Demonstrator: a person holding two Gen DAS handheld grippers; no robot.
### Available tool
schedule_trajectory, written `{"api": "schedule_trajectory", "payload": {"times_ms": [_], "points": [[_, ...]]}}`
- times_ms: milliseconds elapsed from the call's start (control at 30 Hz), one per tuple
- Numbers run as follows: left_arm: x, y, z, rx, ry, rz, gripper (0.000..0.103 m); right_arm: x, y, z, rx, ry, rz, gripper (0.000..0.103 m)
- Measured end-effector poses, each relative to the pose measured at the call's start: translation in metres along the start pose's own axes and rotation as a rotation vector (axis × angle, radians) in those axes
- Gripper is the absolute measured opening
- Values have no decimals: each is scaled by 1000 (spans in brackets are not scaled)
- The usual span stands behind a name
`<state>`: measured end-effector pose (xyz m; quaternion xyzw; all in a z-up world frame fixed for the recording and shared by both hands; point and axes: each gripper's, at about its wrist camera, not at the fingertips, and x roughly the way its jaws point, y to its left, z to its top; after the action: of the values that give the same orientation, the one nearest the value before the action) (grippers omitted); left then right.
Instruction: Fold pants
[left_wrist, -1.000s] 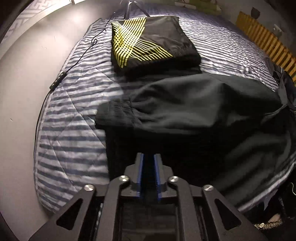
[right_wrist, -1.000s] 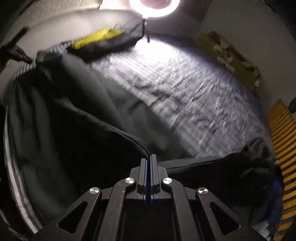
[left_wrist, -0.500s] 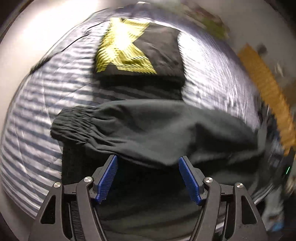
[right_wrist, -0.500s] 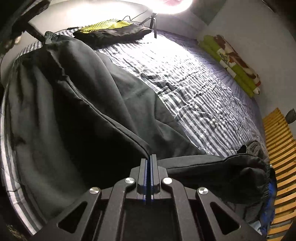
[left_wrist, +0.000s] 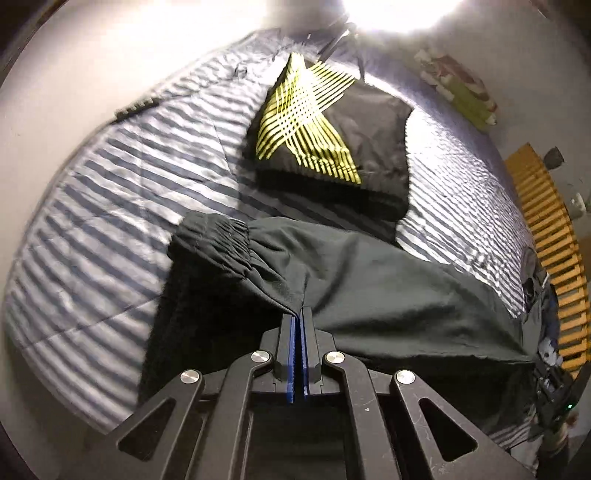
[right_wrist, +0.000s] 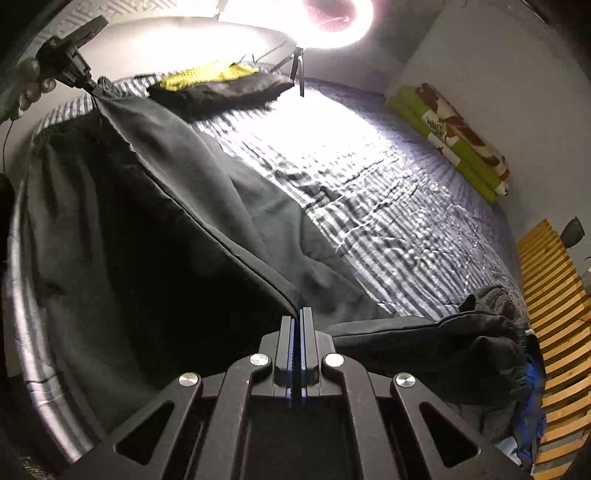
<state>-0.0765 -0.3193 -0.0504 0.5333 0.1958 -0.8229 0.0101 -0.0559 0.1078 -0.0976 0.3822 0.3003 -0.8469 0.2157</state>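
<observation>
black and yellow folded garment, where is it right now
The black and yellow folded garment lies on the striped bedspread just beyond the dark pants; in the right wrist view it sits top left, near the ring light.

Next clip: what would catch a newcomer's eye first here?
Dark pants sprawl across the near side of a striped bed cover, pinched by both shut tools, left and right. Behind them lies a folded black garment with yellow crossed stripes, under a glaring ring light.
</observation>
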Motion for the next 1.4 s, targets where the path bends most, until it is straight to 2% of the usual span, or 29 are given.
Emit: {"api": "schedule_trajectory", "payload": {"times_ms": [133, 200, 300, 367, 567, 633, 700, 800, 867, 933, 1000, 1067, 1233, 1367, 1400], "points": [[-30, 4, -32, 36, -23, 4, 2, -31, 8, -11, -2, -22, 3, 2], [-36, 16, -56, 23, 6, 4, 2, -40, 16, -21, 13, -13, 25, 2], [-23, 33, -85, -6, 56, 19, 2, -40, 43, -44, -33, 29, 34, 2], [-18, 42, -100, -34, 64, 3, 2, -35, 57, -54, -46, 58, 47, 2], [-11, 49, -125, -21, 76, 13, 2, -22, 71, -69, -31, 112, 68, 2], [-11, 44, -131, 18, 79, 29, 2, -24, 71, -68, -31, 113, 62, 2], [-12, 39, -135, 59, 99, 2, 4, -25, 69, -67, -34, 117, 57, 2], [-33, 42, -132, 53, 81, -37, 10, -22, 69, -68, -50, 136, 44, 2], [-55, 51, -123, 37, 17, -46, 24, -22, 70, -67, -50, 143, 43, 2], [-71, 65, -103, -8, -46, -22, 35, -21, 73, -68, -54, 148, 46, 2], [-80, 70, -76, -52, -78, -67, 35, -19, 77, -67, -67, 159, 46, 2], [-81, 62, -55, -7, -96, -60, 35, -19, 80, -67, -79, 163, 39, 2], [-27, 36, -16, 82, -11, 11, 33, -18, 75, -65, -54, 170, 40, 2], [44, 46, -32, 95, 144, 97, 32, -20, 80, -68, -55, 174, 41, 2], [53, 48, -37, 105, 153, 111, 32, -18, 80, -69, -46, 177, 45, 2]]}}
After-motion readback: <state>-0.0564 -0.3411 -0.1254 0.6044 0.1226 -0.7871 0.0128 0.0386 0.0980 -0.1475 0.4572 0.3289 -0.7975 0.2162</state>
